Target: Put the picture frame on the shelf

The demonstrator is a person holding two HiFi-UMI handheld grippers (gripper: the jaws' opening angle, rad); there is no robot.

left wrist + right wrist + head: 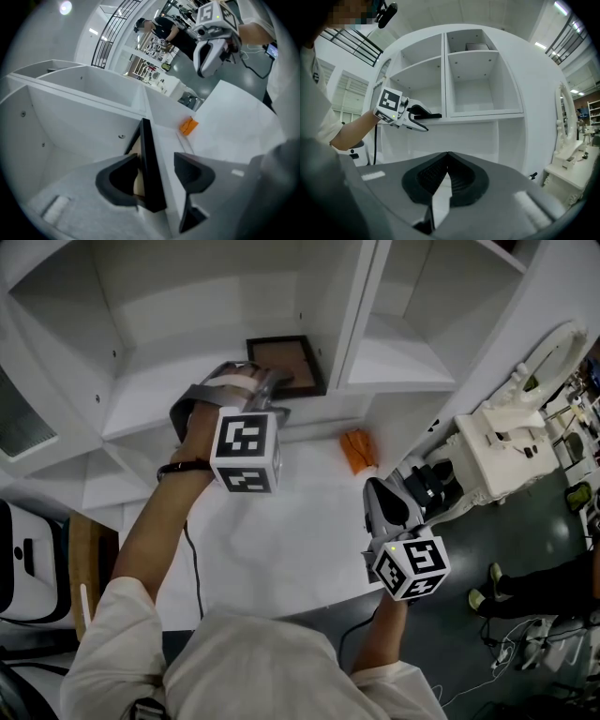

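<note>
Black-edged, one picture frame (286,365) is standing on the white shelf (187,404), sitting between the left tool's (157,165) parted jaws. The right tool (447,176) is hovering empty, jaws together, near one orange object (357,451).

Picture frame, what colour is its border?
Black; the picture frame shows best in the head view.

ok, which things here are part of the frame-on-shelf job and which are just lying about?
Job: picture frame, on the shelf; left gripper, jaws apart around it.
Lying about: orange object on the white table; white dressing table; right gripper, shut and empty.
</note>
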